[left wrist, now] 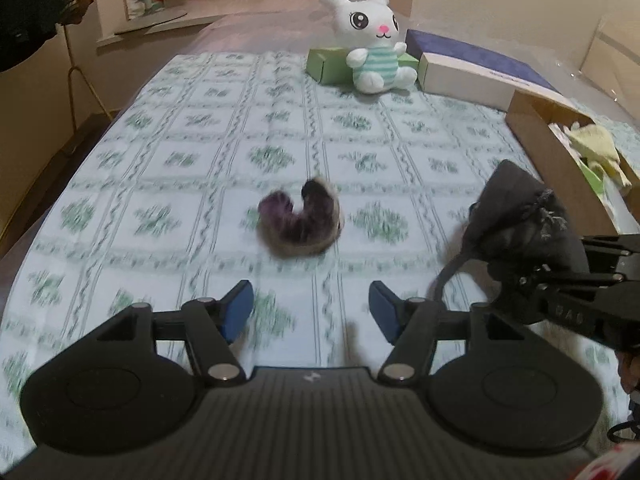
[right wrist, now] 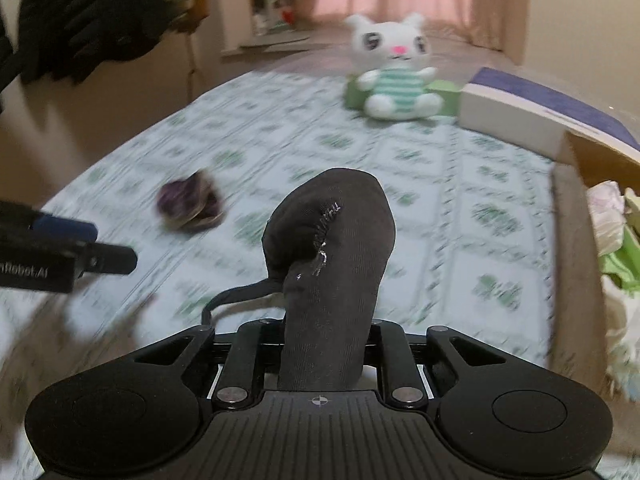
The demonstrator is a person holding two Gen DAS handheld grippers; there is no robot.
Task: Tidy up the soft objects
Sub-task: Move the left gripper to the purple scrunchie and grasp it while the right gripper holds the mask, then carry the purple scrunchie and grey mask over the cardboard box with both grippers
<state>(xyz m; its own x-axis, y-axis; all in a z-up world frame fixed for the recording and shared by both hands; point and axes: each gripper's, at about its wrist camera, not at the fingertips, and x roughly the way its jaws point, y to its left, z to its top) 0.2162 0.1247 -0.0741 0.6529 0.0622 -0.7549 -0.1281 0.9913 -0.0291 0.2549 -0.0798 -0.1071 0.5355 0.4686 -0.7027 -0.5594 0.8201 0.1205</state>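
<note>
The right tongs (right wrist: 320,344) pinch the limp dark sock (right wrist: 332,248), while the spread left tongs (left wrist: 311,312) face the soft purple bundle (left wrist: 302,224), likely best gripped mid-curl.

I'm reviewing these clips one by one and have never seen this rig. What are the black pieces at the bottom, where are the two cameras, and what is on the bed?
No robot here: a person holds a two-finger gripper in each hand, each with its own fisheye camera. The open left gripper faces a furry purple-grey bundle on the green-patterned bedspread. The right gripper is shut on a dark grey sock. Farther off sits a white plush bunny; a cardboard box of soft items stands on the right.
</note>
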